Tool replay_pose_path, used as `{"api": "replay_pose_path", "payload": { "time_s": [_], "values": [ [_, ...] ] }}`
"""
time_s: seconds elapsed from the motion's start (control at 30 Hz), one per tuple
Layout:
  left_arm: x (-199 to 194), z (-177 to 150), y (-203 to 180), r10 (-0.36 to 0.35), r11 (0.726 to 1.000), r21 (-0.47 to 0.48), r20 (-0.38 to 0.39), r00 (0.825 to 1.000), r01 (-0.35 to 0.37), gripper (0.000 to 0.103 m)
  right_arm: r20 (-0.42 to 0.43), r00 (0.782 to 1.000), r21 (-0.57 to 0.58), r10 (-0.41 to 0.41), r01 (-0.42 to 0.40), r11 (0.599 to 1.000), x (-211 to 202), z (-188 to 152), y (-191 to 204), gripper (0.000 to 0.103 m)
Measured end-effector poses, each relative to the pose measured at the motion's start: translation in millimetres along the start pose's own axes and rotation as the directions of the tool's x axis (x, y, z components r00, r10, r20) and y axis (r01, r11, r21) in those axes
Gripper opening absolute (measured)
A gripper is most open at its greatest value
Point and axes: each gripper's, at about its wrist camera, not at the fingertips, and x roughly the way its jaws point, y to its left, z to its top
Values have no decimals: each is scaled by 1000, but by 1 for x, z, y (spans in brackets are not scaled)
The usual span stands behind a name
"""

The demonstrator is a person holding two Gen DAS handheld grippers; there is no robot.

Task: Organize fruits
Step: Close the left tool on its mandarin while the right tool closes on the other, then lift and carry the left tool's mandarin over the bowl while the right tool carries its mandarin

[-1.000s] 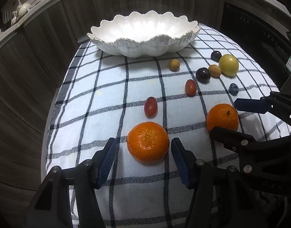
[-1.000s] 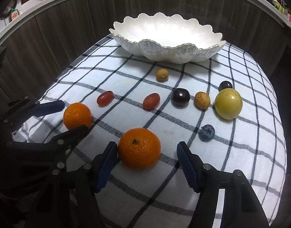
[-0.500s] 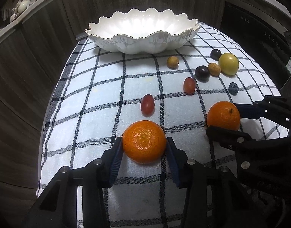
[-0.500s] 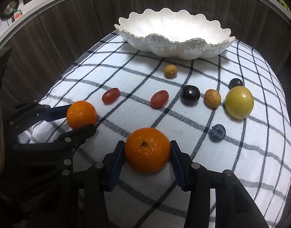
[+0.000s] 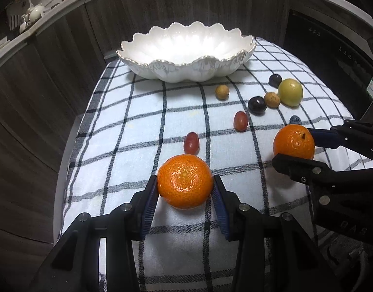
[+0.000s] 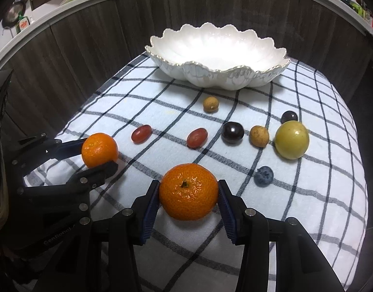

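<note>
My left gripper [image 5: 185, 191] is shut on a mandarin [image 5: 185, 181] and holds it a little above the checked cloth [image 5: 137, 112]. My right gripper [image 6: 188, 198] is shut on a second mandarin [image 6: 188, 191], also raised. Each shows in the other view: the left gripper [image 6: 98, 153] with its mandarin [image 6: 99, 149], the right gripper [image 5: 296, 146] with its mandarin [image 5: 293, 142]. A white scalloped bowl [image 5: 186, 73] [image 6: 218, 75] stands empty at the back of the cloth.
Loose on the cloth: two red grapes [image 6: 141, 133] [image 6: 197, 137], two dark grapes [image 6: 232, 132] [image 6: 289, 116], two small tan fruits [image 6: 210, 104] [image 6: 259, 135], a yellow-green fruit [image 6: 292, 143] and a blueberry [image 6: 263, 175]. Dark wood panels surround the table.
Both grippers closed from open onto their mandarins and have lifted them a little off the cloth, toward the bowl.
</note>
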Motion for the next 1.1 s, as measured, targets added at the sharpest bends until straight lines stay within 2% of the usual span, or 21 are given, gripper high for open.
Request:
{"api": "replay_pose_path", "payload": {
  "time_s": [0.57, 1.1],
  "values": [
    [-14, 31, -5, -6, 999, -33, 59, 998, 8, 43, 68, 997, 59, -29, 25, 998, -23, 18, -23, 48],
    [-14, 79, 3, 22, 997, -73, 115, 993, -13, 43, 176, 981, 103, -84, 66, 993, -39, 62, -49, 48]
  ]
}}
